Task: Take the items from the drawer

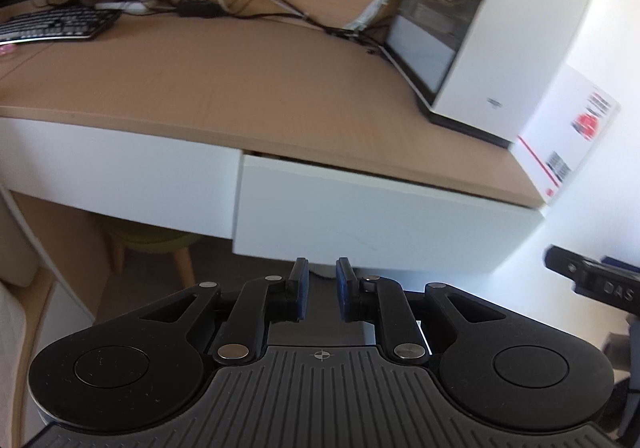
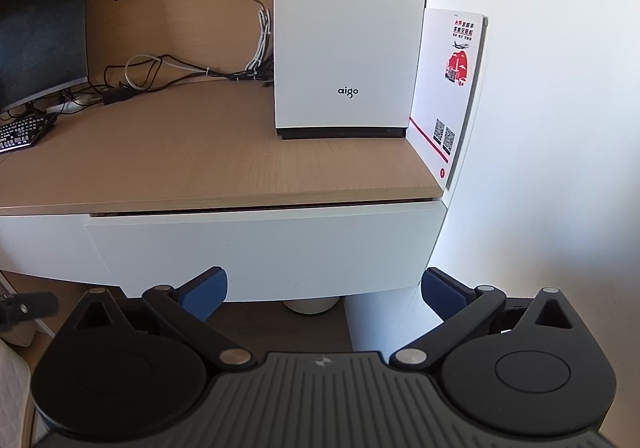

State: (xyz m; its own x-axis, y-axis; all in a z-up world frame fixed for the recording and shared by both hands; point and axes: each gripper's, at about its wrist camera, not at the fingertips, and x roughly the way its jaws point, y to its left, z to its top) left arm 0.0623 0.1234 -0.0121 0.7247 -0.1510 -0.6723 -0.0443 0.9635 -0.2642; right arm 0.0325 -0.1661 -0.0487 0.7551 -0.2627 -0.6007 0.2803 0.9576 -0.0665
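A white drawer front (image 1: 380, 224) sits under the wooden desk top (image 1: 224, 80), pulled out only a crack, so its inside is hidden. My left gripper (image 1: 322, 280) hovers just in front of the drawer's lower edge, its blue pads nearly together with nothing between them. In the right wrist view the same drawer (image 2: 260, 248) fills the middle. My right gripper (image 2: 324, 288) stands open in front of its lower edge, with nothing between its fingers. Part of the right gripper (image 1: 592, 280) shows at the edge of the left wrist view.
A white computer case (image 2: 348, 32) stands on the desk's right end, with a red-and-white card (image 2: 448, 88) leaning on the white wall (image 2: 540, 128). A monitor (image 2: 40, 28), a keyboard (image 1: 52, 24) and tangled cables (image 1: 248, 0) lie to the left. A stool (image 1: 152, 244) sits under the desk.
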